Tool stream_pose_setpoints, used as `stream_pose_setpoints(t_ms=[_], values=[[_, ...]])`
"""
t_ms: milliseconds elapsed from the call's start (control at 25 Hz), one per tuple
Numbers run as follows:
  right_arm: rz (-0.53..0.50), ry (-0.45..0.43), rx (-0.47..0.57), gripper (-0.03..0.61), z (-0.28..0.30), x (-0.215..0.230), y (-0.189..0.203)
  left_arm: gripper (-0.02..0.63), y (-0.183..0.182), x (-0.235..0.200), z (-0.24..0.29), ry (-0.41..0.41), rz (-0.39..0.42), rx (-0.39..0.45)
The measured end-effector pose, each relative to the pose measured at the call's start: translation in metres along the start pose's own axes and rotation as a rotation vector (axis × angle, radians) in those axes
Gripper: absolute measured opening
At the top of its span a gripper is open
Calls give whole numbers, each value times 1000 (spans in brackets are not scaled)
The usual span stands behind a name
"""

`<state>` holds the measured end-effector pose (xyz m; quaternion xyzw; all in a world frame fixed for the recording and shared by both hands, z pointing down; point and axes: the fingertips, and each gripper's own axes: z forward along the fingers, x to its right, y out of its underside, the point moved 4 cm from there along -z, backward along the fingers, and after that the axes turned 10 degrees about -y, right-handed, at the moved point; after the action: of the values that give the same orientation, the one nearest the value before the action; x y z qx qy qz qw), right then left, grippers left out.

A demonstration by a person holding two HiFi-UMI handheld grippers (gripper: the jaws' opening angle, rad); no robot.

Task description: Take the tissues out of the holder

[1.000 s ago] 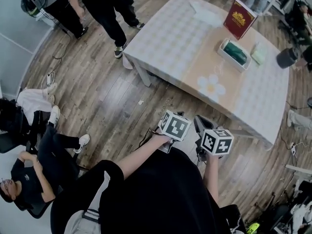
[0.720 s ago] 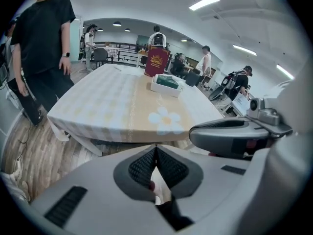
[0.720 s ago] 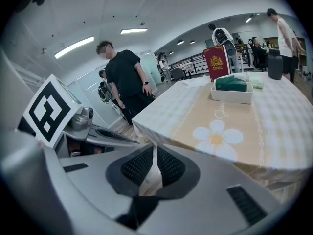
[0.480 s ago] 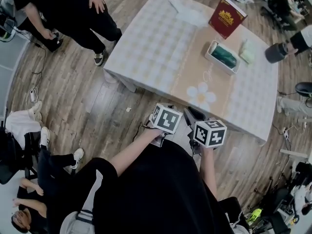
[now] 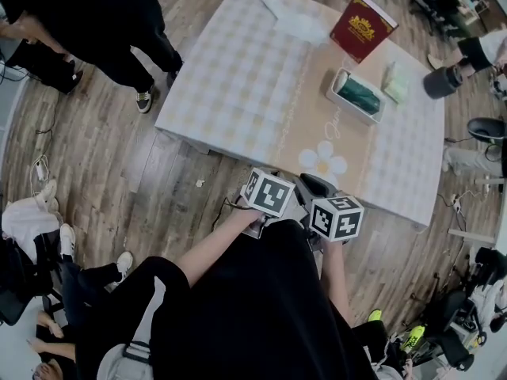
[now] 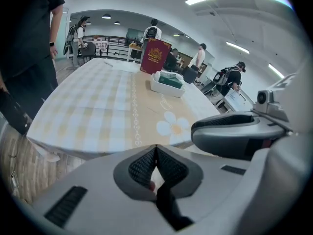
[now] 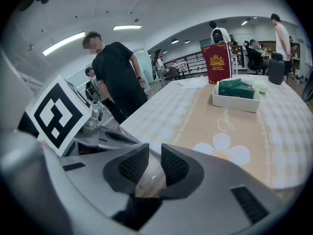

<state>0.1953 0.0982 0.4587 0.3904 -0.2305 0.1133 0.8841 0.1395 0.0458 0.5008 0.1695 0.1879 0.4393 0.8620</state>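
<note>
- Table (image 5: 238, 77): covered with a pale checked cloth. A tan runner (image 5: 337, 129) crosses it from the near edge to the far edge and carries a white daisy print (image 5: 323, 163) at its near end.
- Holder (image 7: 234, 103): a white rectangular tray that stands on the runner in the table's far half, well apart from both grippers.
- Tissues (image 7: 236, 88): a dark green pack that lies inside the holder and rises a little above its rim.
- Red book (image 5: 363, 27): upright near the far edge, just behind the holder.
- Pale green packet (image 5: 396, 81): flat on the cloth just beside the holder, on the side toward the table's right edge.
- White sheet (image 5: 293, 22): flat near the far edge, left of the book.
- Left gripper (image 6: 156, 147): held off the table before the near edge, over the wooden floor (image 5: 119, 165). Its jaws are clenched, the ribbed pads meet at their tips, and nothing is between them.
- Right gripper (image 7: 155, 152): held just beside the left one, also short of the near edge and facing the daisy print. Its jaws have just been opening and stand a narrow gap apart. Only floor shows through the gap, so it grasps nothing.
- Marker cubes: one on the left gripper (image 5: 269, 193), one on the right (image 5: 337, 217).
- Bystander in black (image 7: 117, 77): stands by the table's left edge.
</note>
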Motion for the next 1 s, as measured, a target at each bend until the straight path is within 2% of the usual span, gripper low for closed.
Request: stream_pose_setpoints(t_ms=[560,800,1000], values=[[3,17,-8,120,-1,39,-26,6,-40,-1,26,27,-11,-15],[-11,-8,-17,126,-1,69,-46,6,-64,5,42,-23,-10,-11],[-38,-26,-42,133,-2,100,-69,6,-91,14,60,-29,-37,-21]])
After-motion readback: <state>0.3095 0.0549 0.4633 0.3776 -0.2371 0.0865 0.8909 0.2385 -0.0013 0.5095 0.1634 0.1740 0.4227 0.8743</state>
